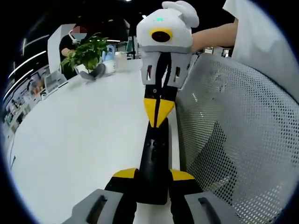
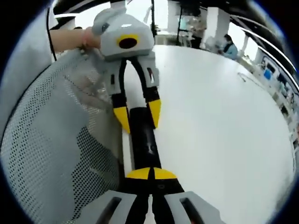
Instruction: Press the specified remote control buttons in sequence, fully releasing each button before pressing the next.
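Observation:
A slim black remote control (image 1: 154, 154) lies along the edge of the white table (image 1: 84, 130). My left gripper (image 1: 153, 175) is shut on its near end, a yellow tip on each long side. From the far end comes my right gripper (image 1: 158, 109), its yellow tips closed into one point that rests on the remote's top face. In the right gripper view the same closed tips of the right gripper (image 2: 151, 173) sit on the remote (image 2: 144, 140), and the left gripper (image 2: 138, 114) clamps the remote's far end. The buttons are too dark to make out.
A grey mesh chair back (image 1: 233, 140) (image 2: 51, 140) stands tight against the table edge beside the remote. A potted plant (image 1: 86, 53) sits at the far end of the table (image 2: 219, 116), with people behind it. A person's hand (image 2: 70, 39) holds the left gripper.

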Demonstrator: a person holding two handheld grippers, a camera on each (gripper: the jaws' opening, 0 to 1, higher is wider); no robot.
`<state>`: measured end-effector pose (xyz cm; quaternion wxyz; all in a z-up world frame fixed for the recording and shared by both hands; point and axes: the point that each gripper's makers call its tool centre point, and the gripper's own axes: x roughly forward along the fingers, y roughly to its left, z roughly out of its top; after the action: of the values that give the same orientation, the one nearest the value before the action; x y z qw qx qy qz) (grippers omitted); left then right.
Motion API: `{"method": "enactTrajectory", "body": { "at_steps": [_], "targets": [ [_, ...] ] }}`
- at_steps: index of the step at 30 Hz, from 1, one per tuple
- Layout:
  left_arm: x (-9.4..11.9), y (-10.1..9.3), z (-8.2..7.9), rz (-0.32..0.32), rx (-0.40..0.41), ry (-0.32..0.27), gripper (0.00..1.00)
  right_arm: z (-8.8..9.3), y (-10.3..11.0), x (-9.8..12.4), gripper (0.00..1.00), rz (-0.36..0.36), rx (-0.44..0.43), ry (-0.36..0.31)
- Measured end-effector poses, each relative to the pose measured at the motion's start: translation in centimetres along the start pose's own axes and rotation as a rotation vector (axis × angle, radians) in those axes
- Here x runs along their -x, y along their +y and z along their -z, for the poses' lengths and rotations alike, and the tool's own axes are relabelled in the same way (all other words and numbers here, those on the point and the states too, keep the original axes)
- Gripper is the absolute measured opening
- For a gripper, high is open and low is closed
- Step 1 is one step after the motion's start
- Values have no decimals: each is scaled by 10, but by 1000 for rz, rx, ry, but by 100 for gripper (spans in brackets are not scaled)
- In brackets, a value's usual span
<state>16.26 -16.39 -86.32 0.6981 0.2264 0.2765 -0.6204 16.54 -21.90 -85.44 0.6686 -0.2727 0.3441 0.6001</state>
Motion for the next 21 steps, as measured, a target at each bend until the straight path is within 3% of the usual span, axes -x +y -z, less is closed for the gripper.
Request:
{"method": "enactTrajectory", "body": {
  "at_steps": [8,21],
  "targets": [
    [0,1,-1,-1,11,-6,25,-1,5,0,0,13,66,-6],
    [0,1,-1,3,9,-8,25,-1,5,-2,5,-15,136,60]
  ]
}}
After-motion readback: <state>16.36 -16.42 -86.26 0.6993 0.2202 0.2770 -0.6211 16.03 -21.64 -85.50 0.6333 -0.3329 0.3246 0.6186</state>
